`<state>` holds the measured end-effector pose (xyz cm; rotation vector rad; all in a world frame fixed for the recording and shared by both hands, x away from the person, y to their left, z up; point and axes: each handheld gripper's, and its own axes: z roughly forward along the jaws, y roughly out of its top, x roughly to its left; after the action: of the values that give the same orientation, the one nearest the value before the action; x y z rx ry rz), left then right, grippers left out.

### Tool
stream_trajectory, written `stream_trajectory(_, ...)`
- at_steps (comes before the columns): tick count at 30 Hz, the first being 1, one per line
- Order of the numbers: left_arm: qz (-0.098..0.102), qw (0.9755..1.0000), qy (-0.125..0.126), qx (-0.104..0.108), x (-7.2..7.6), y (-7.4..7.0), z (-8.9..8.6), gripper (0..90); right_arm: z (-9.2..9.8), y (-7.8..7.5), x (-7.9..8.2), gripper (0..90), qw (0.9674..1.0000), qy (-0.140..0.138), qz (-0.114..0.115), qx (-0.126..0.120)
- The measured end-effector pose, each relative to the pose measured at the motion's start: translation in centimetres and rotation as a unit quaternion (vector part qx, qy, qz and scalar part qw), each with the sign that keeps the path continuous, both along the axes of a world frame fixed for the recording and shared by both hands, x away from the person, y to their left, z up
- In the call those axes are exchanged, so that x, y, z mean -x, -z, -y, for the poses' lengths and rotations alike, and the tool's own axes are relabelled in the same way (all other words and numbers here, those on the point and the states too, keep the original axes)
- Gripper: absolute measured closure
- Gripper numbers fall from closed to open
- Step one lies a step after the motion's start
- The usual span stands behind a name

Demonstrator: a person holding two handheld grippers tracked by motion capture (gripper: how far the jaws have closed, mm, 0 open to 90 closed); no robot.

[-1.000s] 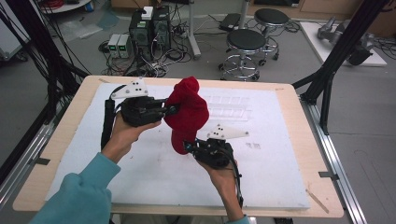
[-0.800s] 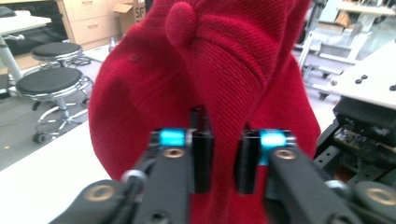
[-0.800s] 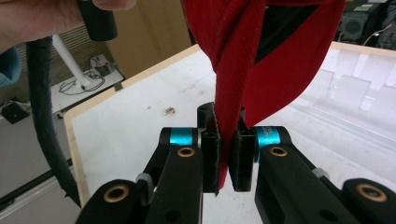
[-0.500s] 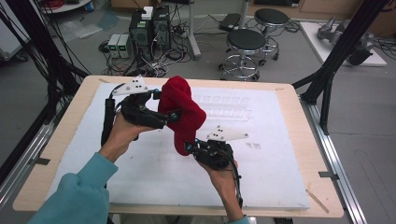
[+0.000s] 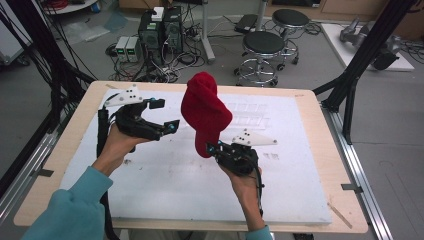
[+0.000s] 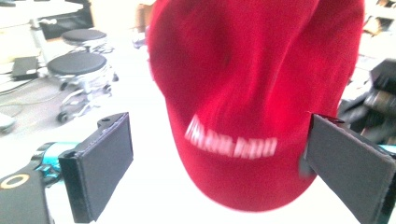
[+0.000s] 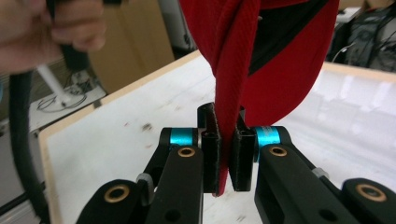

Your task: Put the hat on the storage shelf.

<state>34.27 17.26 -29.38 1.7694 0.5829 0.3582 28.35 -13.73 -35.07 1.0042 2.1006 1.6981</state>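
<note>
At nine o'clock of the red cap [image 5: 205, 112], the left gripper [image 5: 165, 115] has been opened and drawn clear; the cap's brim is held clenched by the right gripper [image 5: 214, 148] alone, ready for repositioning.

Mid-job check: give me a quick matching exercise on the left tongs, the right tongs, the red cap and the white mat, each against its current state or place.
Things:
1. left tongs
2. right tongs
3. red cap
4. white mat

States:
A. covers the tabletop
B. held up in the air, clear of the table
C. clamped on a red fabric edge
D. jaws wide apart, gripping nothing

Pairs: 1-D, 2-C, 3-B, 4-A
</note>
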Motion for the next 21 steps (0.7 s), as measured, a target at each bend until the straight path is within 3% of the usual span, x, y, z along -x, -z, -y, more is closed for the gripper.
stream_trajectory(3, 0.003, 0.9999, -0.006, -0.010, 0.2, 1.0, -1.1, 8.6, 0.5, -0.3, -0.5, 85.4, 0.9999, 0.011, 0.005, -0.001)
stream_trajectory(10, 0.000, 0.9997, -0.024, 0.002, 0.9, 3.9, -4.4, 8.6, 1.3, -0.6, -1.8, 85.3, 0.9993, 0.033, 0.015, 0.008)
stream_trajectory(13, 0.015, 0.9987, -0.048, 0.008, 1.6, 5.0, -6.1, 8.7, 1.6, -0.8, -2.3, 85.3, 0.9990, 0.039, 0.019, 0.009)
stream_trajectory(16, 0.009, 0.9983, -0.058, 0.008, 2.0, 6.0, -7.3, 8.8, 2.0, -1.1, -2.9, 85.3, 0.9986, 0.048, 0.024, 0.006)
stream_trajectory(21, -0.001, 0.9971, -0.076, -0.008, 2.9, 7.9, -9.1, 8.8, 2.6, -1.2, -3.9, 85.4, 0.9975, 0.066, 0.027, -0.003)
